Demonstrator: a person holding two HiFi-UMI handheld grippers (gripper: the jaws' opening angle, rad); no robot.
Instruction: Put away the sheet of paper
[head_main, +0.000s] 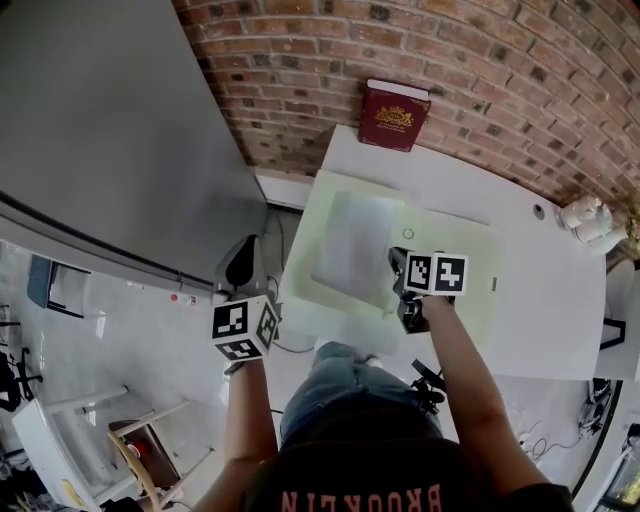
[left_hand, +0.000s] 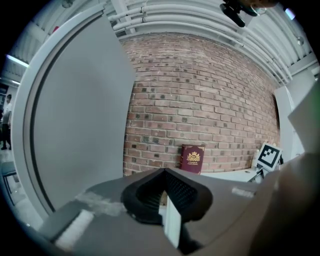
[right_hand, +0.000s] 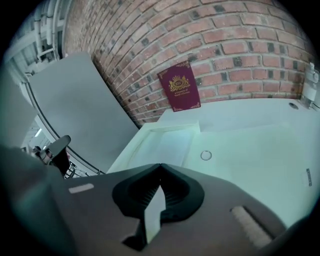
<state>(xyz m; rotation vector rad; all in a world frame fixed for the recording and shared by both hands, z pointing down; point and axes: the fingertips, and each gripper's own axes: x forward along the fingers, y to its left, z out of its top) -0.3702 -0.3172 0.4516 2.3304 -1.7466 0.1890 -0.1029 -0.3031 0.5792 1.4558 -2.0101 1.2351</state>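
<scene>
Sheet of paper (head_main: 352, 248) lay flat on the pale green folder (head_main: 455, 240) on the white table (head_main: 560, 300). Right gripper (head_main: 400, 270) hung just beside the sheet's right edge, jaws together and empty. Left gripper (head_main: 243, 262) was off the table's left side, jaws also together.

A white bench (head_main: 545, 300) stands against a brick wall (head_main: 480, 60), with a red book (head_main: 394, 117) upright at its far edge. A sheet of paper (head_main: 355, 245) lies on a pale green mat (head_main: 455, 238). The right gripper (head_main: 398, 262) hovers at the sheet's right edge. The left gripper (head_main: 240, 268) hangs left of the bench, over the floor (head_main: 150, 340).
</scene>
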